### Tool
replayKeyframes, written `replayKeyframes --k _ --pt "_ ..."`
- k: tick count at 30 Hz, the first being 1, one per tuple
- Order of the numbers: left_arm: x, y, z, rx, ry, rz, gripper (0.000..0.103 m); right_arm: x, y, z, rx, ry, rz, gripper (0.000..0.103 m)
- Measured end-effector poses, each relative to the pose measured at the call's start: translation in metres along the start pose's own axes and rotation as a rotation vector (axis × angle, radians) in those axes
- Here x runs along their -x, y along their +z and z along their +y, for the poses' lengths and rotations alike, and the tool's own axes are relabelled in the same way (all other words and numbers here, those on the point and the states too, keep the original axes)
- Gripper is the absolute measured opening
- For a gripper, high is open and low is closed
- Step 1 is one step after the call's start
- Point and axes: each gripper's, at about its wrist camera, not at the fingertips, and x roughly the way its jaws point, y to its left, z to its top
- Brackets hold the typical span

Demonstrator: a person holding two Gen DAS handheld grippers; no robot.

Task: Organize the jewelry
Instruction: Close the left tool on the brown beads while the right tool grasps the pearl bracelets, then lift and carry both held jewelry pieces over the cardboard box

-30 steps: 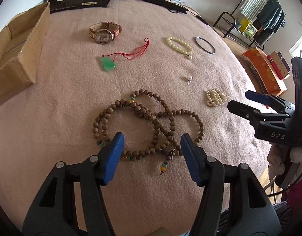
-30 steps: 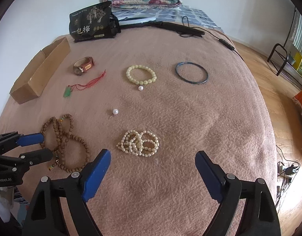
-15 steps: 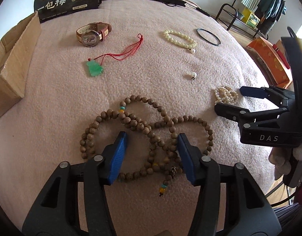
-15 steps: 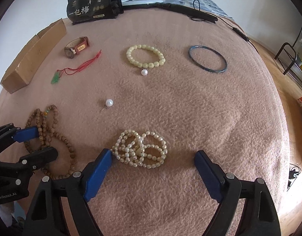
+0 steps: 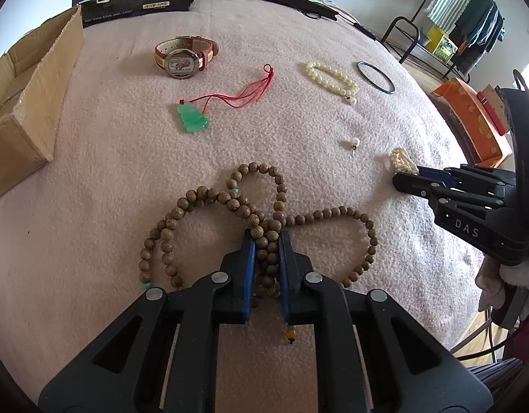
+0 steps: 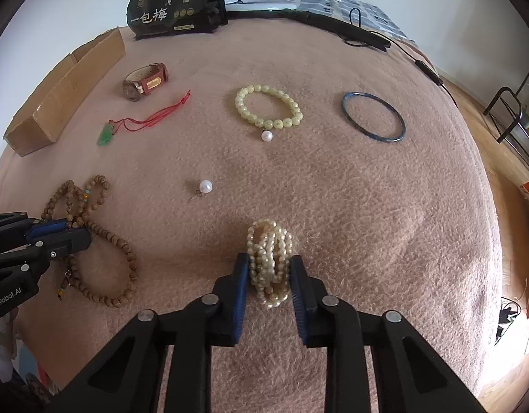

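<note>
On the pink blanket [image 6: 367, 206]: my left gripper [image 5: 267, 241], jaws just closed, pinches the one long brown wooden bead strand [image 5: 209, 203]; my right gripper [image 6: 269, 268], likewise just closed, clamps the one bunched cream pearl strand [image 6: 269, 258]; two loose white pearls [image 6: 205, 186]

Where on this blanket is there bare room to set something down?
The widest bare patch lies right of the dark blue bangle and the cream pearl strands. A smaller one sits between the loose white pearl and the bangle. The left side, near the brown wooden beads, is crowded.
</note>
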Motion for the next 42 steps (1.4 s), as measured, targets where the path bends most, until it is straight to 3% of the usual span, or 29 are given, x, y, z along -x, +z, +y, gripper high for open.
replayKeyframes --k 2,10,18,31,42 --pt "0.005 -0.001 0.001 0.001 -0.006 -0.005 0.010 0.001 0.000 -0.002 -0.007 0.008 0.002 0.011" --pt "0.038 -0.001 0.003 0.003 -0.039 -0.065 0.010 0.027 0.004 -0.016 -0.077 0.039 -0.059 0.010" --pt "0.096 0.013 0.015 0.030 -0.086 -0.171 0.010 0.073 0.014 -0.012 -0.122 0.076 -0.165 0.010" --pt "0.190 0.048 0.062 0.070 -0.095 -0.337 0.010 0.119 0.031 0.050 -0.063 0.137 -0.282 0.010" --pt "0.243 0.093 0.124 0.119 -0.035 -0.464 0.010 0.138 0.064 0.123 0.010 0.248 -0.352 0.010"
